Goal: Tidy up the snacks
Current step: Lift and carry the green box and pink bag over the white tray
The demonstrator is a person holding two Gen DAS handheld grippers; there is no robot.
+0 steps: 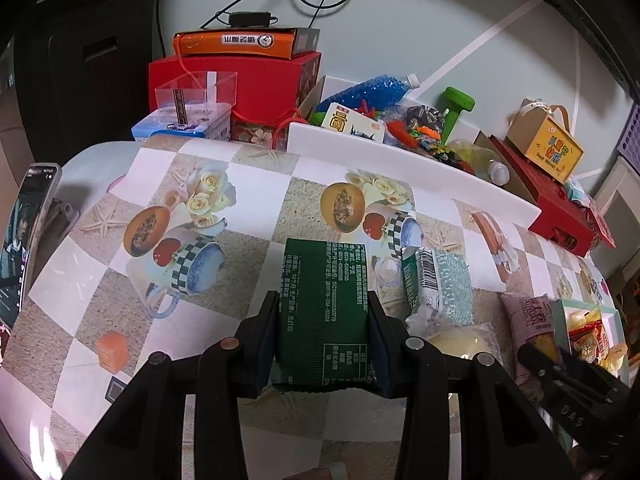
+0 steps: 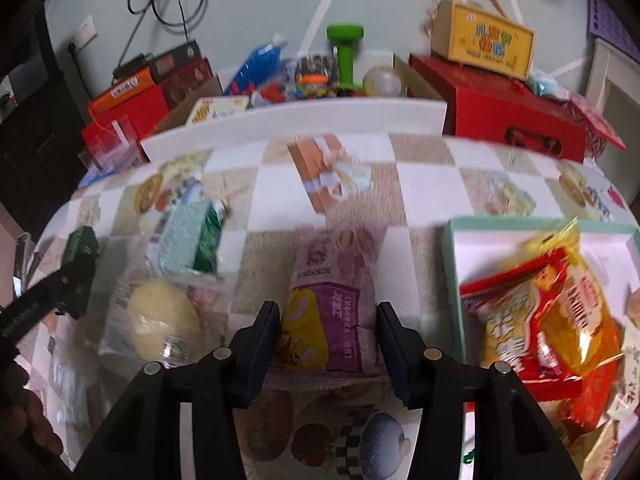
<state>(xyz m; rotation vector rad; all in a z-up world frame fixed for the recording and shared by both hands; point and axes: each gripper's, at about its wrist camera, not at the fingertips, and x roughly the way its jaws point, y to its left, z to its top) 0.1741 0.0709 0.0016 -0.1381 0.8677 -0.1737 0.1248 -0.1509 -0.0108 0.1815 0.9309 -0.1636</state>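
Observation:
My left gripper (image 1: 323, 300) is shut on a dark green snack packet (image 1: 326, 300), its pads pressed to both sides, just above the patterned tablecloth. My right gripper (image 2: 328, 312) is open, with its fingers on either side of a purple snack packet (image 2: 332, 312) that lies on the table. The purple packet also shows at the right of the left wrist view (image 1: 528, 316). A light green packet (image 2: 184, 236) and a clear-wrapped pale yellow bun (image 2: 164, 316) lie to its left. A mint-rimmed tray (image 2: 452, 264) at the right holds red and yellow snack bags (image 2: 536, 312).
A white board (image 1: 400, 160) edges the table's far side, with red boxes (image 1: 240, 76), a blue bottle (image 1: 368, 88), a green dumbbell (image 1: 456, 108) and toys behind it. A phone (image 1: 24, 248) stands at the left edge. A red box (image 2: 508, 120) sits at the far right.

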